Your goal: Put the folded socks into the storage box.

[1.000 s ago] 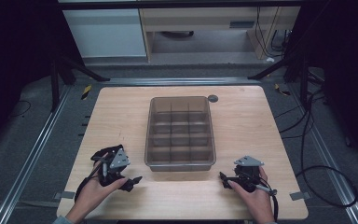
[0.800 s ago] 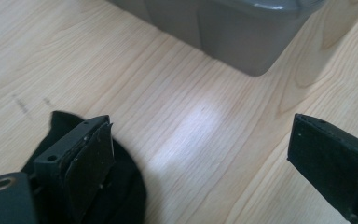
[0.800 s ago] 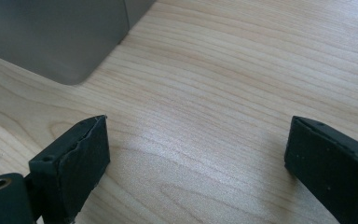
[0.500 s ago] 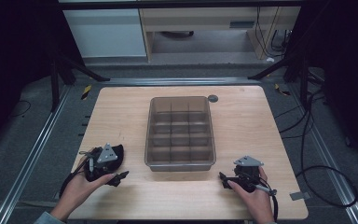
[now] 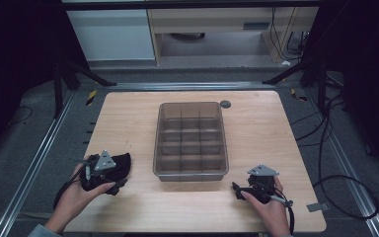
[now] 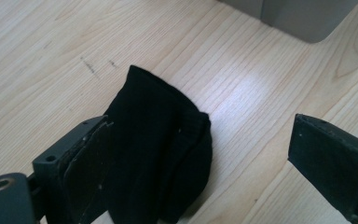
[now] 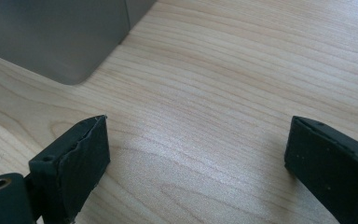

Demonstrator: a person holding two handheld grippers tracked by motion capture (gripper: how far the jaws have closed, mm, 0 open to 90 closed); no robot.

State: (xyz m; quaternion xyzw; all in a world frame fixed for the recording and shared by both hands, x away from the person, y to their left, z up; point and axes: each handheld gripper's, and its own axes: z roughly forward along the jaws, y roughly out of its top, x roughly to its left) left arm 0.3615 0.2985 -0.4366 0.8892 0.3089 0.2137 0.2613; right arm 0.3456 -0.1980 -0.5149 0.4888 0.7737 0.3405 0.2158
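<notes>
Presently, the black sock (image 6: 161,149) lies on the desk (image 5: 128,118) between the left gripper's (image 6: 200,163) wide fingers, ungrasped; right gripper (image 7: 196,163) wide, idle; divided bin (image 5: 191,140) empty.

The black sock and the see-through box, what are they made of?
The black sock looks like soft knitted fabric: matte, with a ribbed cuff and floppy folds. The divided box looks like smoky clear plastic, since its dividers and the table show through its smooth walls. The table looks like pale wood, with grain lines.
</notes>
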